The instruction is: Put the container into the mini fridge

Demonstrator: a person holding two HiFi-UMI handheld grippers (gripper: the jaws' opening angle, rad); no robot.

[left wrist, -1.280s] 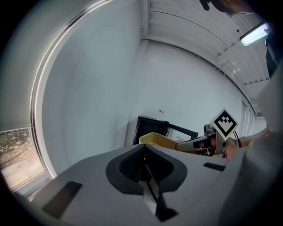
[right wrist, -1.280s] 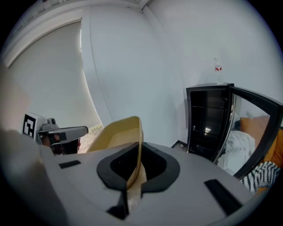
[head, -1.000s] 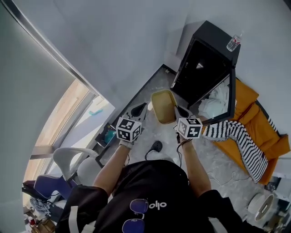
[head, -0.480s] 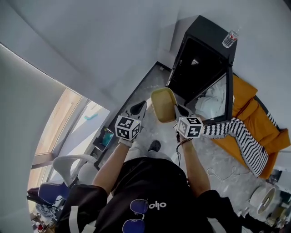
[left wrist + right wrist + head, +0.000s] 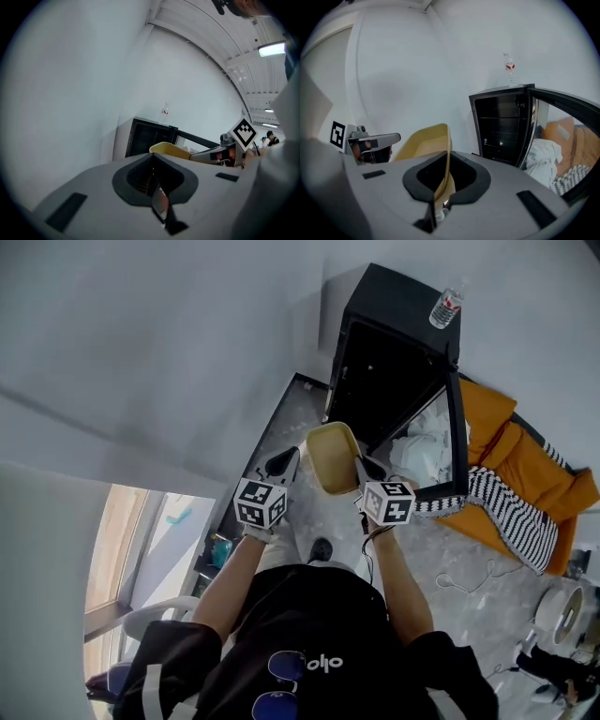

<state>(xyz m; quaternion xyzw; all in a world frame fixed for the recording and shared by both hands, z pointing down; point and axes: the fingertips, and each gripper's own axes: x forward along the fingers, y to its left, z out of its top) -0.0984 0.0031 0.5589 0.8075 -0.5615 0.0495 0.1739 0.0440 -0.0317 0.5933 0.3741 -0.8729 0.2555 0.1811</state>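
A yellow open-topped container (image 5: 330, 457) hangs in the air in front of the black mini fridge (image 5: 389, 362), whose glass door (image 5: 455, 437) stands swung open to the right. My right gripper (image 5: 361, 468) is shut on the container's right wall; in the right gripper view that wall (image 5: 424, 140) runs edge-on between the jaws. My left gripper (image 5: 284, 463) hovers just left of the container, apart from it, shut and holding nothing. The left gripper view shows the container (image 5: 171, 150) ahead with the fridge (image 5: 150, 138) behind it.
A water bottle (image 5: 446, 306) stands on top of the fridge. To the right lie an orange cushion (image 5: 511, 460), a striped cloth (image 5: 511, 517) and white fabric (image 5: 417, 451) behind the door. Cables (image 5: 469, 582) trail on the floor. A white wall is to the left.
Both grippers and the container have moved forward towards the fridge, which now sits closer and more in front. The right gripper's hold on the container is unchanged.
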